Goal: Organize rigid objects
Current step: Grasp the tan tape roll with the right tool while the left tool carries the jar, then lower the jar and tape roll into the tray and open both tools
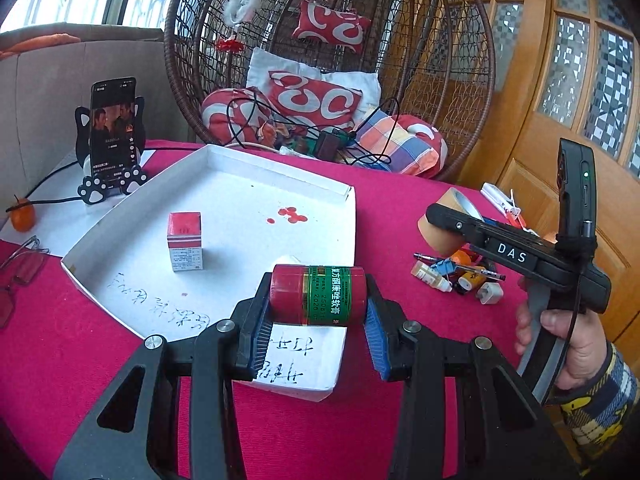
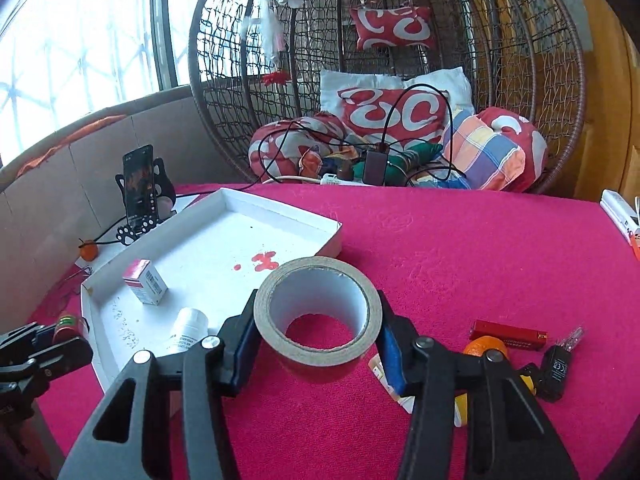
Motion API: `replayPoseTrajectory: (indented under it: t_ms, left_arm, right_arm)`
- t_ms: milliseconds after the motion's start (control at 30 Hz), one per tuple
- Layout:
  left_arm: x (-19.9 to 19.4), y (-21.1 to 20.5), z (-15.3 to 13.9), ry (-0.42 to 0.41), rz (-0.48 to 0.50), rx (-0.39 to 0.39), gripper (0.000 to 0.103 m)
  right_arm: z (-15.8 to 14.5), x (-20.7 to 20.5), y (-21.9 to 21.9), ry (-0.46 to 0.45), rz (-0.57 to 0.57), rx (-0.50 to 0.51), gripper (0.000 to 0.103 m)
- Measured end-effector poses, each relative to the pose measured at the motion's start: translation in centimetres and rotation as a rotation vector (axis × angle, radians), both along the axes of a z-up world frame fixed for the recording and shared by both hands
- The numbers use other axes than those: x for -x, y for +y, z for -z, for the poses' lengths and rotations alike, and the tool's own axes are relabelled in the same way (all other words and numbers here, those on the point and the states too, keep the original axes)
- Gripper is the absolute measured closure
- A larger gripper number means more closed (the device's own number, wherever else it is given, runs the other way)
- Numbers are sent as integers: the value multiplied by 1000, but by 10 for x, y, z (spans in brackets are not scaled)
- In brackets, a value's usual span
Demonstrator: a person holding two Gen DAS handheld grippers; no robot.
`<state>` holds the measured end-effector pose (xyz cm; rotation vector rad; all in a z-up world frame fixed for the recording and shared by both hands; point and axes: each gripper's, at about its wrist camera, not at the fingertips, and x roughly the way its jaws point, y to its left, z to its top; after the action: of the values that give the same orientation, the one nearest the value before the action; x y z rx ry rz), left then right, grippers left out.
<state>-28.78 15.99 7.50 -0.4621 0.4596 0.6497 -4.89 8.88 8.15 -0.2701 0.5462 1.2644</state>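
My left gripper (image 1: 318, 320) is shut on a red box with a green label (image 1: 318, 295), held sideways over the near edge of the white tray (image 1: 280, 172). A small red-and-white box (image 1: 185, 241) stands in the tray, and a white bottle (image 2: 188, 330) lies in it near the front. My right gripper (image 2: 318, 344) is shut on a roll of brown tape (image 2: 318, 316), held above the red tablecloth right of the tray (image 2: 280, 210). The right gripper also shows in the left wrist view (image 1: 444, 220), and the left gripper in the right wrist view (image 2: 48, 340).
A pile of small items (image 1: 460, 274) lies on the cloth at the right: a pen, small bottles, a white plug, a red lighter (image 2: 508, 335), an orange (image 2: 484, 346). A phone on a stand (image 1: 112, 136) is at the back left. Glasses (image 1: 20, 268) lie at the left.
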Motion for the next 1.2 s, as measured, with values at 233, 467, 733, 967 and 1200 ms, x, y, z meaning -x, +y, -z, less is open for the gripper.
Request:
replayPoseTrajectory:
  t_ms: [233, 467, 733, 967, 1200]
  left_arm:
    - [8, 2, -2, -7, -26, -4, 63]
    - [16, 5, -1, -14, -50, 1, 63]
    - [21, 10, 1, -16, -69, 9, 63]
    - [28, 17, 2, -18, -94, 15, 63]
    - [36, 36, 0, -17, -127, 10, 63]
  right_arm:
    - [-14, 11, -5, 18, -29, -33, 51]
    - [-12, 17, -3, 23, -38, -28, 51]
    - [-12, 19, 0, 27, -44, -23, 51]
    - [-10, 21, 3, 31, -51, -13, 51]
    - [-10, 22, 8, 28, -63, -2, 51]
